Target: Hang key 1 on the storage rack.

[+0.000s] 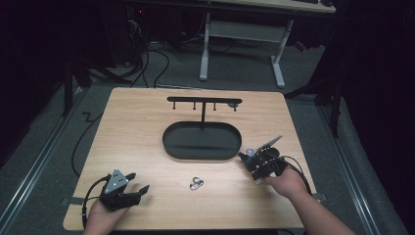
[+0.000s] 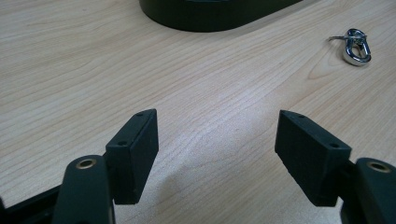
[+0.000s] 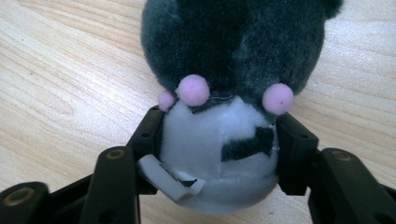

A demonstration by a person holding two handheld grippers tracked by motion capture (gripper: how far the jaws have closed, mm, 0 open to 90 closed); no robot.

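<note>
Right gripper view is showing the right gripper [image 3: 219, 140] with its jaws clamped on the white lower half of a small plush toy [image 3: 233, 56], one pad on each flank; toy is grey-furred above, with pink pompoms and a white tag hanging by the left pad; it is lying on the bench [image 3: 56, 84], not yet lifted.

High view is placing the same gripper [image 1: 250, 157] near the bench's right side, just off the right end of the black oval tray [image 1: 171, 147] of a hook stand [image 1: 203, 100]; crossbar is standing above the tray on a thin post, with small pegs hanging under it.

Left gripper [image 1: 139, 182] is sitting at the near left, well apart from the toy; in the left gripper view its jaws are standing wide apart over bare wood [image 2: 215, 126], nothing between them; a small silver clasp [image 2: 357, 45] is lying loose ahead and to its right, between the two hands in the high view [image 1: 196, 184].

Step in hand, as I am reading it: securing the toy. Next move is likely calling for a straight lift, then a carry toward tray or crossbar; soft fur may be slipping under a light squeeze.

Room: open wood on the near side; right bench edge is close to the working hand; the crossbar is the main obstacle.
</note>
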